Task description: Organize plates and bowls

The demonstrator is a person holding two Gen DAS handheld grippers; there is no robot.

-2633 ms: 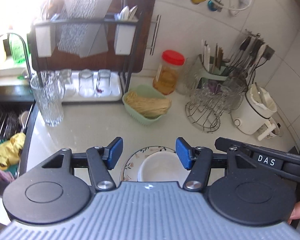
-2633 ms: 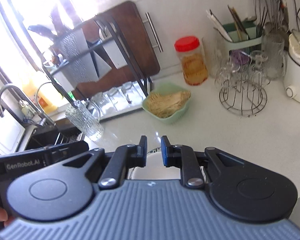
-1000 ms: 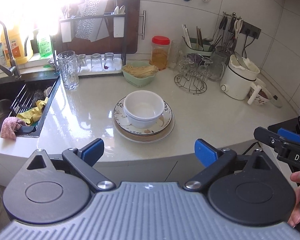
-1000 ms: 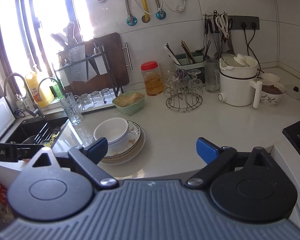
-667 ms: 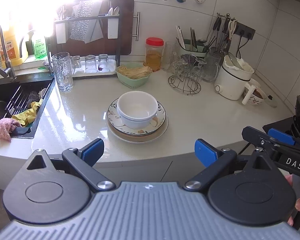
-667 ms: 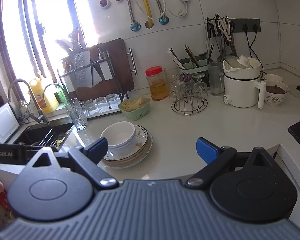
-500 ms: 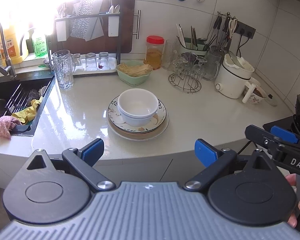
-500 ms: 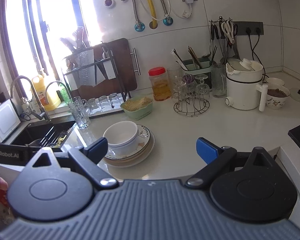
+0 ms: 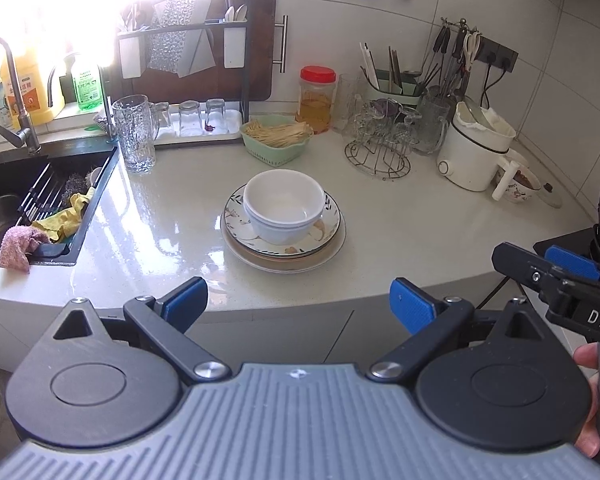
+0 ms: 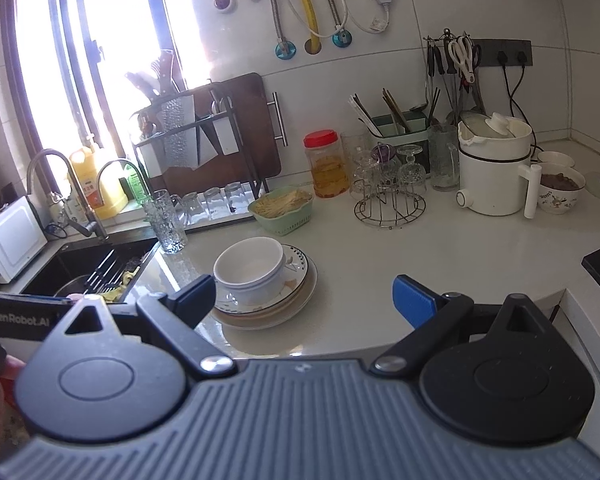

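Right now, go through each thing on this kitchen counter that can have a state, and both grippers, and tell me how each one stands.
Left gripper: open, empty, back from the counter.
Right gripper: open, empty.
White ceramic bowls: nested, upright, empty, on the plates.
Floral-rimmed plates: stacked flat on the counter.
Red-lidded plastic jar: closed, upright.
Tall glass mug: upright, empty.
Green plastic basket: filled with pale sticks.
White electric pot: lid on.

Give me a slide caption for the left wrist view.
Open left gripper held back from nested white bowls stacked on plates on the counter.
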